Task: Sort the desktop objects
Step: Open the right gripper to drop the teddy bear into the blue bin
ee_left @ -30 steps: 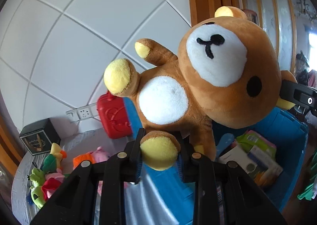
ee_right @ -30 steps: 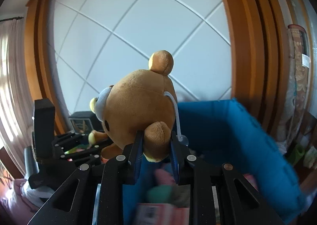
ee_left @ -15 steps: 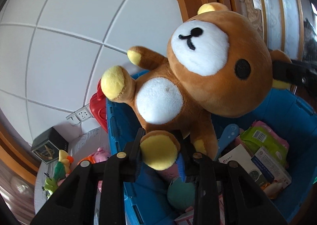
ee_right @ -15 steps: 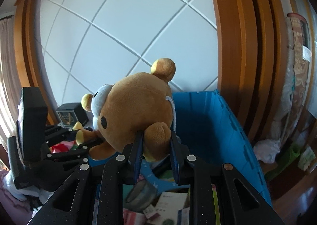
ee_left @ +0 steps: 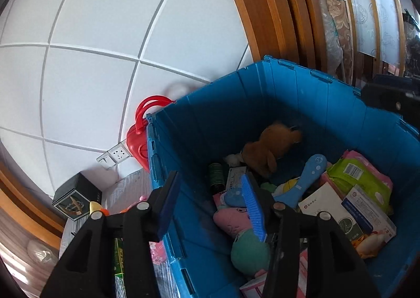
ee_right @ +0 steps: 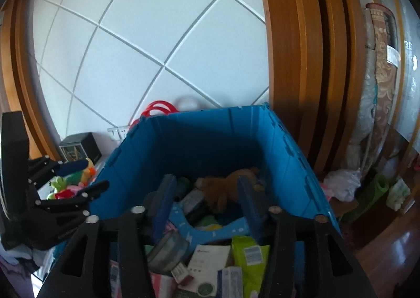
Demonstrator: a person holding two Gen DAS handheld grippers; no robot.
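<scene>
Left tongs (ee_left: 207, 203): jaws opening, nothing between the pads; positioned over the near-left wall of the blue crate (ee_left: 302, 93).
Right tongs (ee_right: 207, 200): jaws opening, nothing gripped; positioned over the crate's near edge.
Brown plush bear (ee_left: 270, 145): inside the crate, lying near its far wall, apart from both tongs.
Crate contents: pink plush (ee_left: 231, 219), blue handle-shaped toy (ee_left: 309, 177), green packet (ee_left: 354, 177), white boxes.
Red case (ee_left: 137, 140): outside the crate, against its far-left corner.
Desk (ee_left: 126, 190): left of the crate, carrying a black box (ee_left: 76, 198).
</scene>
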